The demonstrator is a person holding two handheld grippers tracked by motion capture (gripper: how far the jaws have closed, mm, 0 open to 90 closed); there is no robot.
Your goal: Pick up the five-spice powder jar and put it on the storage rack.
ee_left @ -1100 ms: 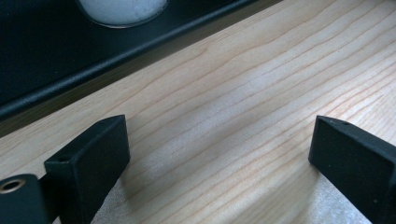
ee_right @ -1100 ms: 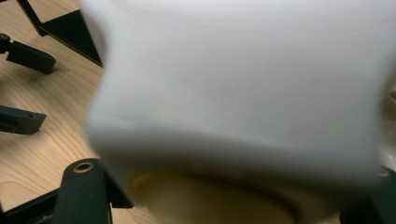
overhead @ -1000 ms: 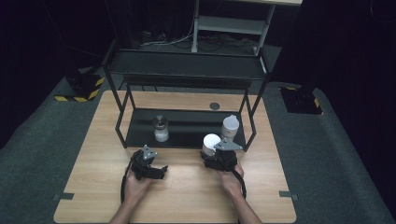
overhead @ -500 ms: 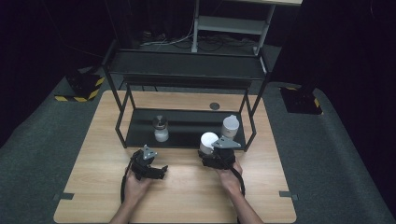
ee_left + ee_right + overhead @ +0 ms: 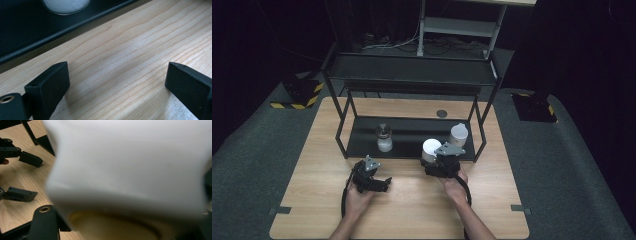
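My right gripper (image 5: 438, 159) is clamped on a white cup (image 5: 430, 148). In the high view it sits just below centre, at the front edge of the black shelf rack (image 5: 343, 131). In the right gripper view the cup's pale wall (image 5: 130, 170) is blurred and takes up most of the frame, with the jaws pressed against its sides.

Change: compared with the high view of a second ago, the cup and my right hand have drifted slightly left and toward the rack; the grip itself has not altered. I read this as a carry in progress, either placing the cup on the lower shelf or just lifted off it. I cannot tell from these frames whether the cup is resting on anything.

My left gripper (image 5: 377, 184) has kept its place, lower left of centre, jaws wide apart over bare wooden table (image 5: 130, 57), holding nothing.

On the lower shelf: a small jar with a dark lid (image 5: 384, 138) left of centre, and a white lidded container (image 5: 458, 134) to the right, near the cup.
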